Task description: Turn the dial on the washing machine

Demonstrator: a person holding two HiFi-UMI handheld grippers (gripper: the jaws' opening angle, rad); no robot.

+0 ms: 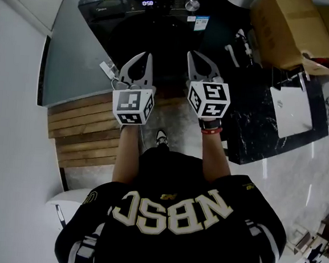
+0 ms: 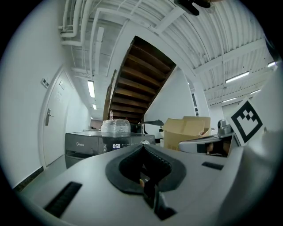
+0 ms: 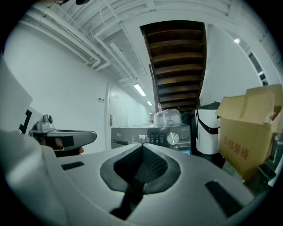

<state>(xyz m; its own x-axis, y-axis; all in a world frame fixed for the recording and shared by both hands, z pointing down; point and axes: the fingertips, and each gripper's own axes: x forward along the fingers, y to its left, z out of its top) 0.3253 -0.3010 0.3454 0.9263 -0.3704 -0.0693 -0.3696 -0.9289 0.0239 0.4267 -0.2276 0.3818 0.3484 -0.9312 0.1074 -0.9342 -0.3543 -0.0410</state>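
The dark washing machine (image 1: 120, 16) stands ahead of me, its display lit and its silver dial (image 1: 191, 4) on the control panel to the right of the display. Both grippers are held side by side in front of it, well short of the panel. My left gripper (image 1: 143, 57) is shut and holds nothing. My right gripper (image 1: 193, 56) is also shut and empty. In the right gripper view the dial (image 3: 172, 138) shows just right of the closed jaw tips of the right gripper (image 3: 142, 146). In the left gripper view the machine (image 2: 82, 143) lies beyond the left gripper (image 2: 142, 147).
A cardboard box (image 1: 288, 30) sits to the right of the machine, beside a black marble counter (image 1: 256, 127). A white and black appliance (image 3: 208, 128) stands between box and machine. A plastic-wrapped bundle (image 3: 167, 118) rests on the machine's top. Wooden planks (image 1: 78, 132) lie at left.
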